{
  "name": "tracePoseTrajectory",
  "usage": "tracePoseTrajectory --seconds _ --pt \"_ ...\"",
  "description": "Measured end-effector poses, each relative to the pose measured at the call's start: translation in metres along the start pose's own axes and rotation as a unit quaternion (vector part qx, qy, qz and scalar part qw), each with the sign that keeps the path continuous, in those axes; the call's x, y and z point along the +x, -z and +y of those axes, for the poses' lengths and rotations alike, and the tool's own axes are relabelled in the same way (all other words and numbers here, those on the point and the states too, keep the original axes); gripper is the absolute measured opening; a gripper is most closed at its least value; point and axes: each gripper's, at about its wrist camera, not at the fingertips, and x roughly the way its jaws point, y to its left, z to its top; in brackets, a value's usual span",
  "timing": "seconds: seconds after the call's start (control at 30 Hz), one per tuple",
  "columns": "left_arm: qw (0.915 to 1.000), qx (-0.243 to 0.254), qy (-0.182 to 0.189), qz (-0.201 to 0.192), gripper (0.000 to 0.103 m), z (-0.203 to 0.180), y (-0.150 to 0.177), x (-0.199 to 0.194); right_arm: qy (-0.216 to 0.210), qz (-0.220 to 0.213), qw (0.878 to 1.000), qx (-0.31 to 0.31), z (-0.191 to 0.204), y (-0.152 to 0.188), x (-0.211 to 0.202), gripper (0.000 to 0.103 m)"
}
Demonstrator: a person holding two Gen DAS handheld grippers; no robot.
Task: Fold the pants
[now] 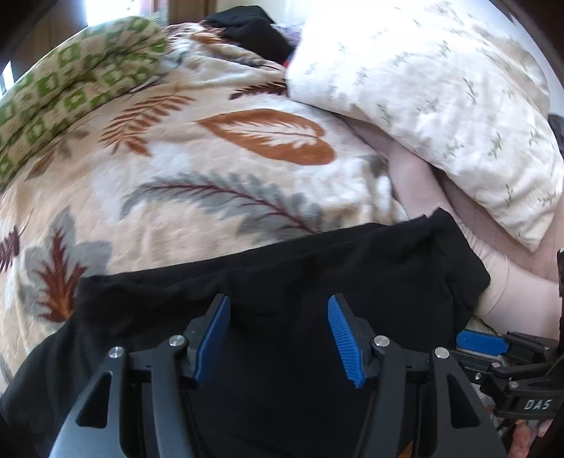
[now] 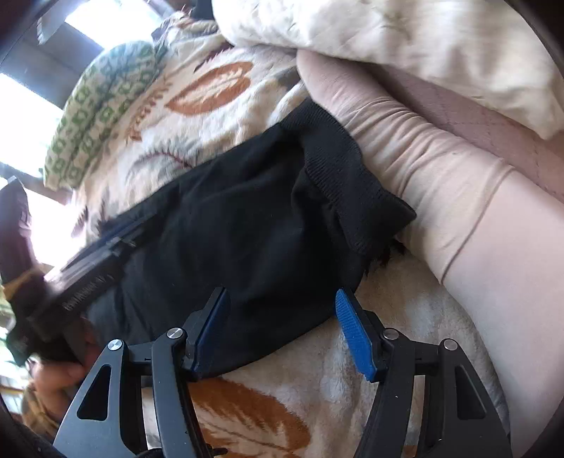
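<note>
The black pants (image 1: pixel 282 260) lie folded into a compact bundle on a leaf-patterned blanket (image 1: pixel 211 197). My left gripper (image 1: pixel 278 299) hovers over the middle of the bundle, blue pads apart, with nothing pinched between them. In the right wrist view the pants (image 2: pixel 229 211) show a ribbed band (image 2: pixel 338 165) at their far right end. My right gripper (image 2: pixel 281 291) stands open over the bundle's near right corner; its left finger is over the cloth and its right finger over the blanket (image 2: pixel 387 334). Each gripper shows at the edge of the other's view: the right one (image 1: pixel 483 343) and the blurred left one (image 2: pixel 91 260).
A white flowered pillow (image 1: pixel 423 88) lies at the back right, with pale beige cloth (image 2: pixel 423 158) under it, touching the pants' ribbed end. A green-patterned pillow (image 1: pixel 70 77) lies at the back left. More dark clothing (image 1: pixel 253 28) sits at the far edge. A hand (image 2: pixel 60 377) holds the left gripper.
</note>
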Motion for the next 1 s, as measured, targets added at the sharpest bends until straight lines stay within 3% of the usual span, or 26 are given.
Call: tracePoseTrajectory --seconds 0.17,0.27,0.57,0.73,0.77,0.8,0.83,0.93,1.0 --pt "0.9990 0.035 -0.026 0.007 0.063 -0.012 0.001 0.016 0.009 0.010 1.000 0.021 -0.005 0.003 0.004 0.064" --pt "0.9991 0.031 -0.026 0.011 0.064 -0.011 -0.002 0.017 0.002 0.026 0.999 0.040 -0.011 0.006 0.013 0.064" --pt "0.9992 -0.028 0.026 -0.013 0.064 -0.005 -0.008 0.005 -0.013 -0.063 0.998 0.028 -0.005 -0.006 0.028 0.067" --pt "1.0000 -0.006 -0.002 0.002 0.062 -0.005 -0.004 0.019 -0.015 -0.080 0.996 0.031 -0.004 -0.010 0.029 0.051" --pt "1.0000 -0.002 -0.007 0.003 0.062 -0.007 -0.004 0.018 -0.013 -0.078 0.996 0.032 -0.004 -0.011 0.027 0.043" --pt "0.9999 -0.002 -0.013 0.003 0.062 -0.008 -0.005 0.017 -0.015 -0.077 0.996 0.032 -0.004 -0.012 0.024 0.027" --pt "0.9998 -0.007 -0.016 0.003 0.061 -0.008 -0.006 0.016 -0.031 -0.077 0.996 0.034 -0.002 -0.012 0.020 0.021" --pt "0.9995 -0.032 -0.008 0.001 0.057 -0.001 -0.007 0.015 -0.048 -0.091 0.994 0.021 0.006 -0.014 0.009 0.017" --pt "0.9996 -0.022 -0.019 0.002 0.054 -0.002 -0.004 0.019 -0.044 -0.099 0.994 -0.003 0.014 -0.016 0.006 0.015"
